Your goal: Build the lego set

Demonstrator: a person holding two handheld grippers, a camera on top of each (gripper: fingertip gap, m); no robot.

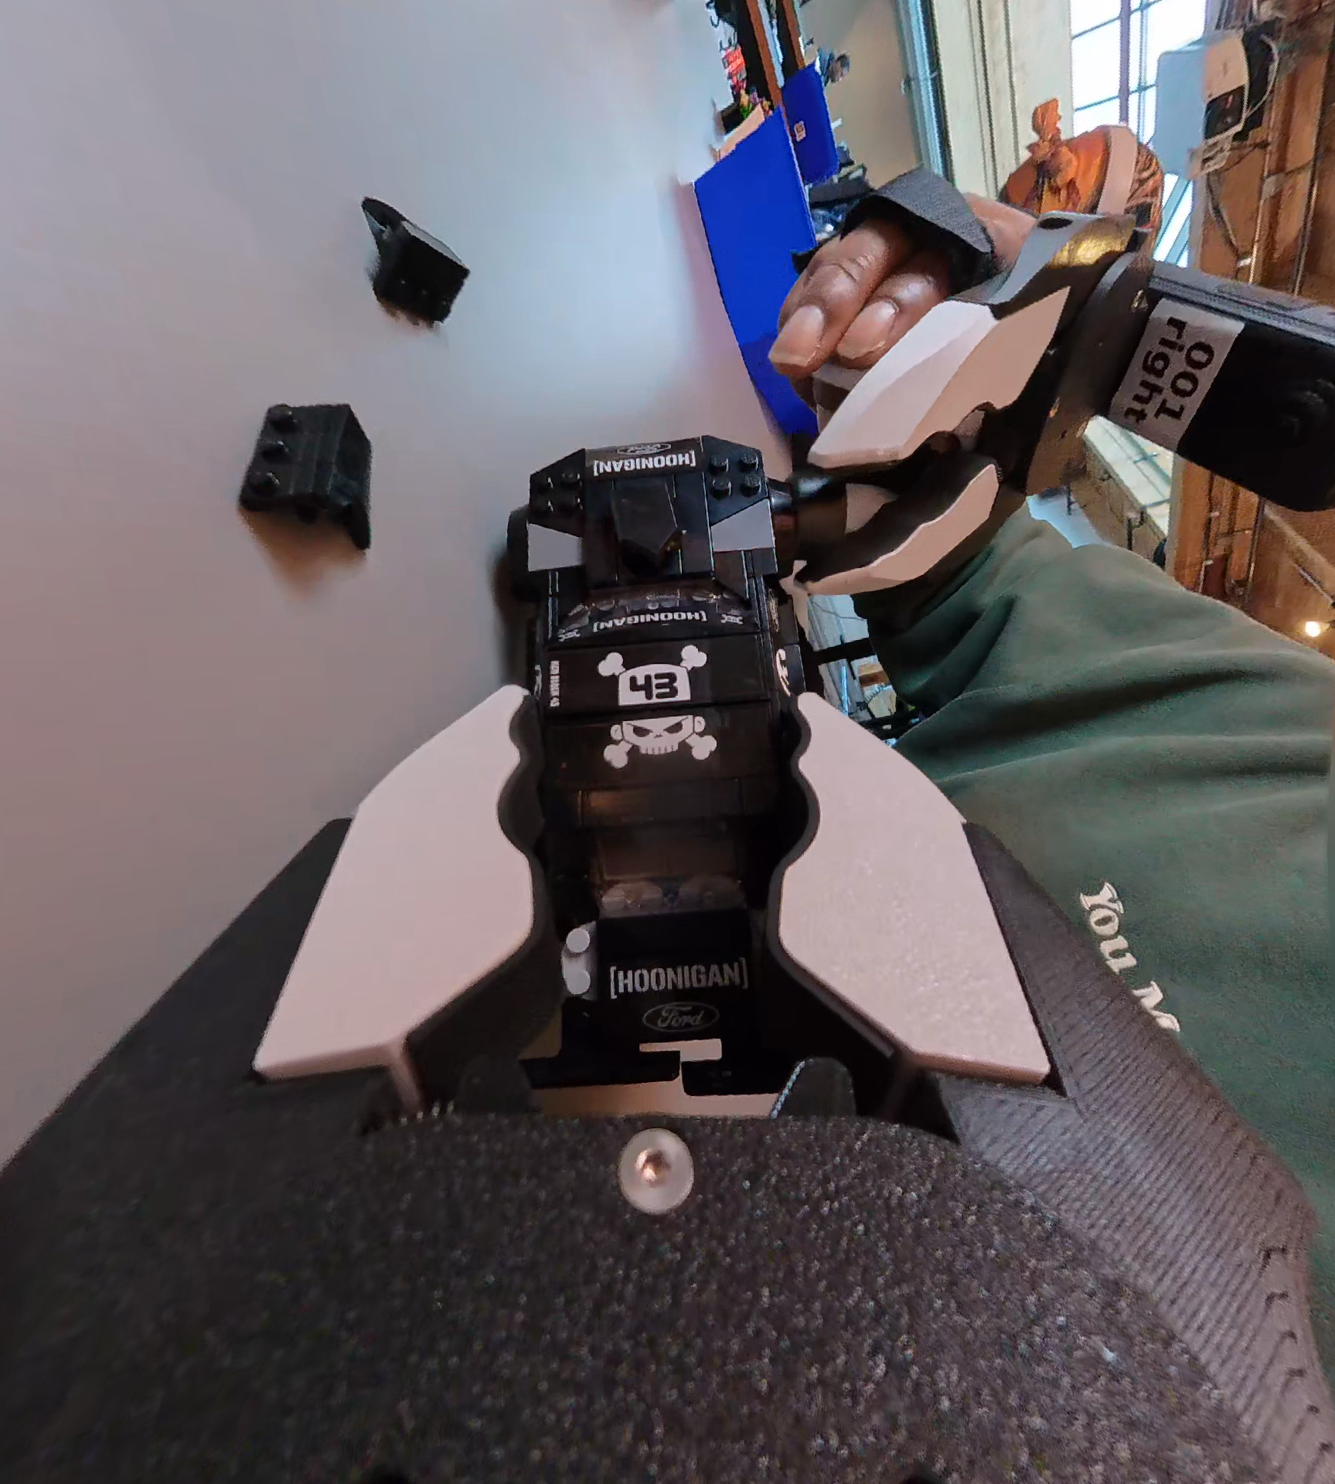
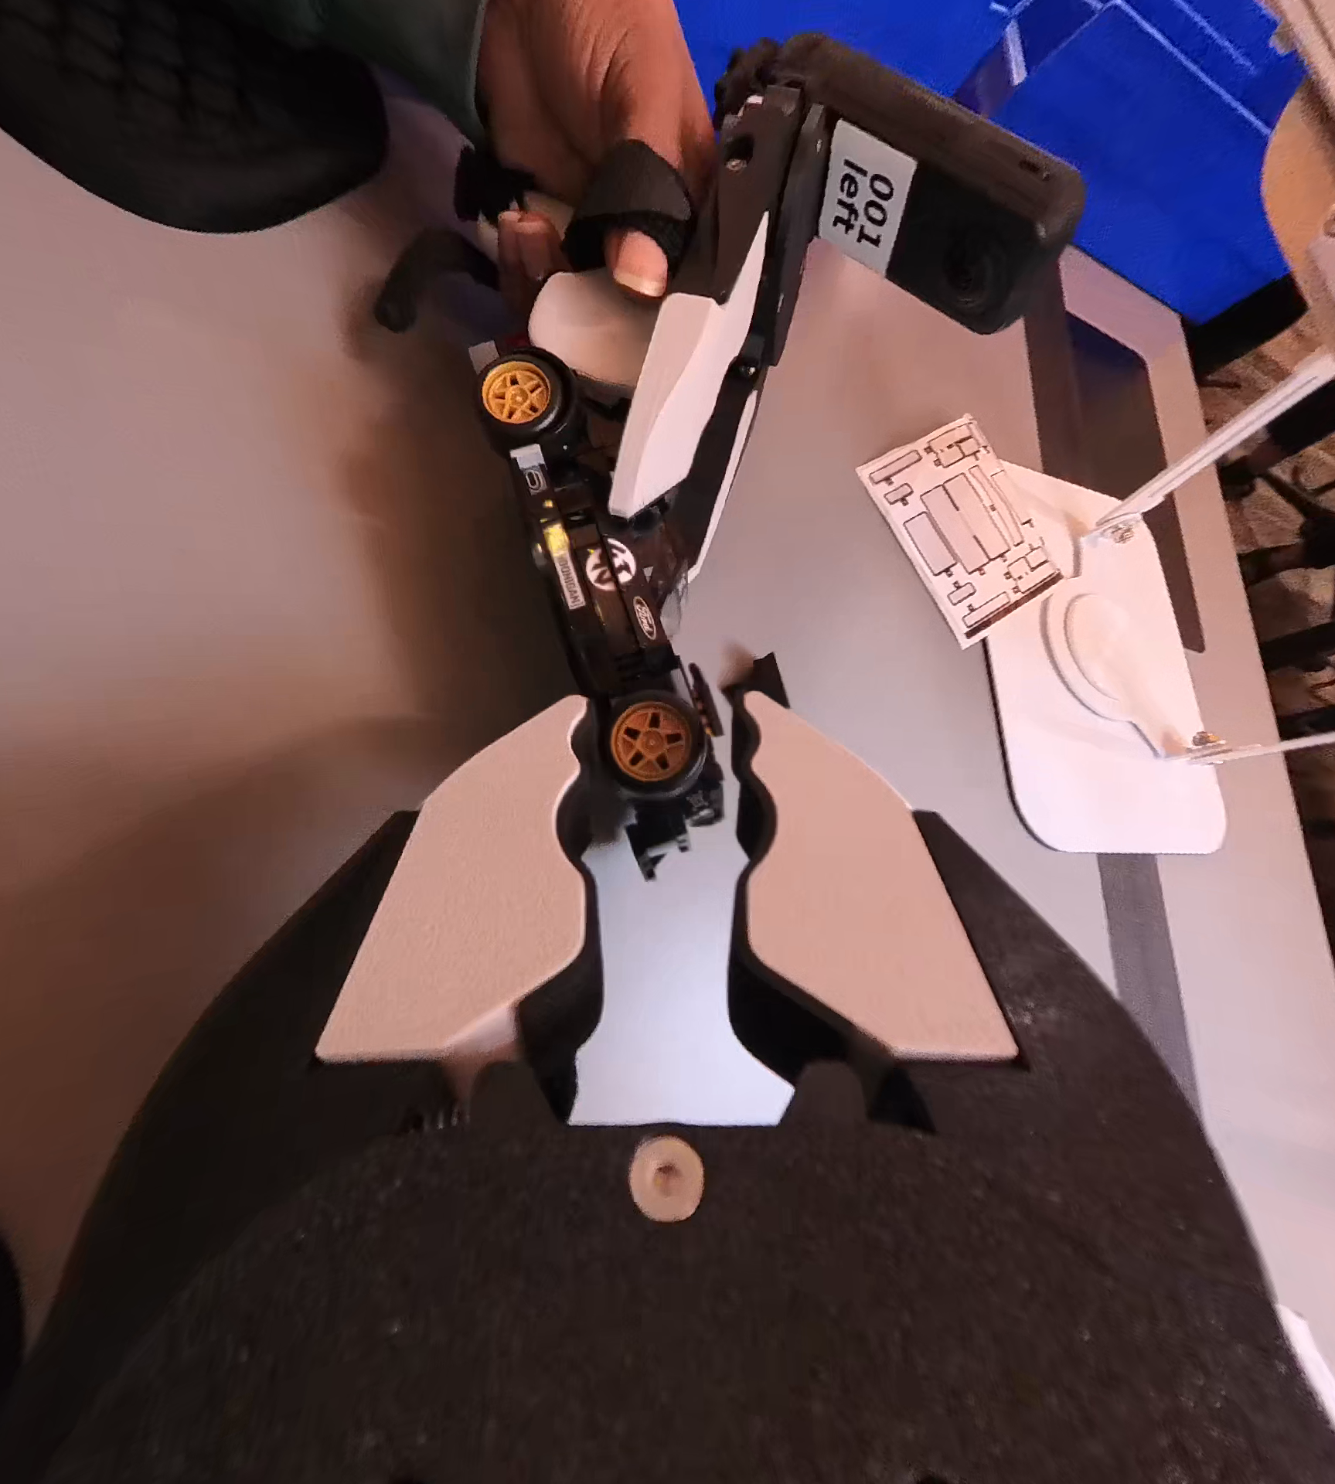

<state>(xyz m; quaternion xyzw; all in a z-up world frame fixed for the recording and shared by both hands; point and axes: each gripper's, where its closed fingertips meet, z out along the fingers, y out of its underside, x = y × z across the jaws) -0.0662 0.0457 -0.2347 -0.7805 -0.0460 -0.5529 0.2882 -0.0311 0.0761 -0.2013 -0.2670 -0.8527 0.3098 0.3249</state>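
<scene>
Left wrist view: left gripper (image 1: 652, 771) is clamped on the black lego car (image 1: 652, 642), which lies lengthwise between its fingers (image 1: 423, 875) with the nose pointing away. White skull-and-number stickers cover the roof; studded plates and grey wedges form the far end. Beyond and to the left of the gripper, two loose black lego pieces (image 1: 309, 474) (image 1: 411, 261) lie on the pale desk (image 1: 126, 321), apart from each other and from the car. To the right, the right gripper (image 1: 824, 530) meets the car's far right corner, gripping a black wheel there; a hand (image 1: 865, 305) and a green sleeve (image 1: 1114, 723) crowd that side.

Right wrist view: right gripper (image 2: 660, 723) holds the near gold-rimmed wheel (image 2: 652, 743) between its fingertips, fingers (image 2: 487, 883) only partly closed. The car (image 2: 592, 562) runs straight ahead, seen side-on, with a second gold wheel (image 2: 523, 393) at its far end. Ahead, the left gripper (image 2: 660, 514) grips the car's middle. Off to the right on the desk lie a sticker sheet (image 2: 961, 522) and a white stand base (image 2: 1114, 763).
</scene>
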